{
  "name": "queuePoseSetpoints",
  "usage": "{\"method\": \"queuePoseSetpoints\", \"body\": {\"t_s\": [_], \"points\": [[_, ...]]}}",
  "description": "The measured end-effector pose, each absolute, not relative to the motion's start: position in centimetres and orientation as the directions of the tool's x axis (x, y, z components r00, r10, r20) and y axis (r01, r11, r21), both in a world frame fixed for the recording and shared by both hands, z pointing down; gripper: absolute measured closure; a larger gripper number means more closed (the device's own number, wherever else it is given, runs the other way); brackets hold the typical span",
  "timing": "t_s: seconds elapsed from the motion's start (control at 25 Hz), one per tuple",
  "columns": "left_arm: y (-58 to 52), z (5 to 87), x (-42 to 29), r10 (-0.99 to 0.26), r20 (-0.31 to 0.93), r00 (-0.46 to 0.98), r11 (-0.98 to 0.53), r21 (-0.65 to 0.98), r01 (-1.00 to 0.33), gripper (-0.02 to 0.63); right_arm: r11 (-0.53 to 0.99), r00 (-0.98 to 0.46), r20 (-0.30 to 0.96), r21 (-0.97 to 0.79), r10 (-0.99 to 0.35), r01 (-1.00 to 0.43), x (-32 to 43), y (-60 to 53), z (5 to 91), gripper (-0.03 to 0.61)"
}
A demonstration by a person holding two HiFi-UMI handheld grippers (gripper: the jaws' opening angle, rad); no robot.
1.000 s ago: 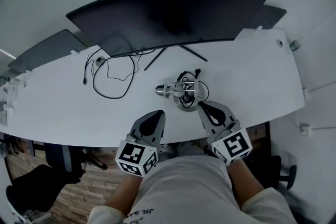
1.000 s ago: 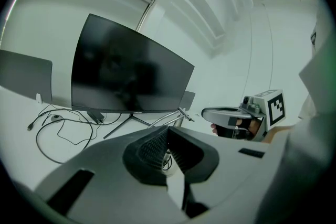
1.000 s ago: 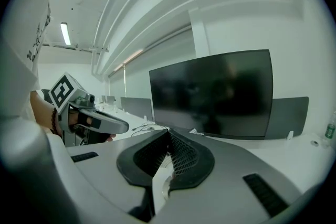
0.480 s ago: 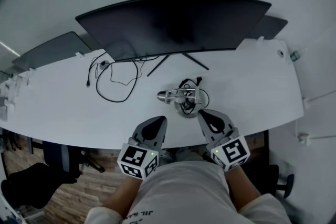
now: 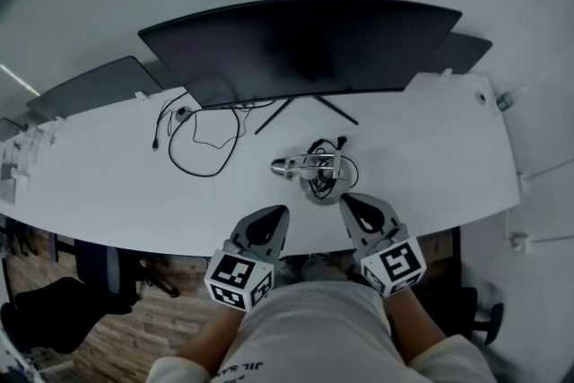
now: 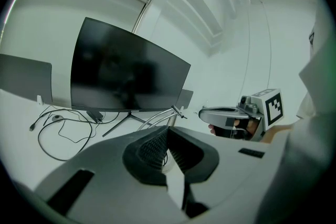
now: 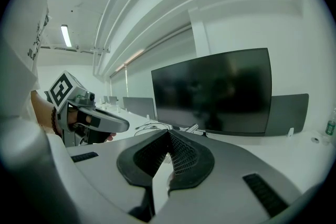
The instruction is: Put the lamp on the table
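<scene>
Lamp [image 5: 309,164] lies folded on the white table [image 5: 108,184], near edge, in front of the big curved monitor [image 5: 305,40]. Head points left, round base sits at the near side, and its dark cord is bunched on the far side. Small in the head view, so joints and switch cannot be made out.

Left gripper view: the jaws cover most of the lamp [image 6: 157,118]. Only two thin metal arms show above them. Right gripper view: the lamp is almost wholly hidden behind the jaws. Table's near edge and the person's lap cut off both forearms in the head view.

Left gripper [image 5: 272,214]: at the table's near edge, left of the lamp and apart from it. Jaws together at the tips [image 6: 167,129], nothing between them.

Right gripper [image 5: 350,200]: tip just beside the base on its near-right side; contact cannot be told. Jaws meet at the tips [image 7: 168,132], nothing gripped.

Loose black cable [image 5: 202,143] loops on the table, left of the lamp, well apart.
</scene>
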State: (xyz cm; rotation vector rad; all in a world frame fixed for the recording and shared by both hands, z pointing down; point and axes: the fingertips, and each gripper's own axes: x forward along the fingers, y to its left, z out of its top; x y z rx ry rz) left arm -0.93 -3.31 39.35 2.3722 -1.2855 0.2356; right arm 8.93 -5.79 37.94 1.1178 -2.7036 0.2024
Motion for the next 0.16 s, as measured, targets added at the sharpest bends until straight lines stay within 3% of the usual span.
{"method": "queuePoseSetpoints", "body": {"t_s": [0.16], "points": [[-2.88,39.37,-0.87,-0.755,0.349,0.555,-0.476,0.291,-0.83,0.611,0.696,-0.683,0.255,-0.05,-0.685,-0.716,9.1,-5.36,38.07,0.548]]}}
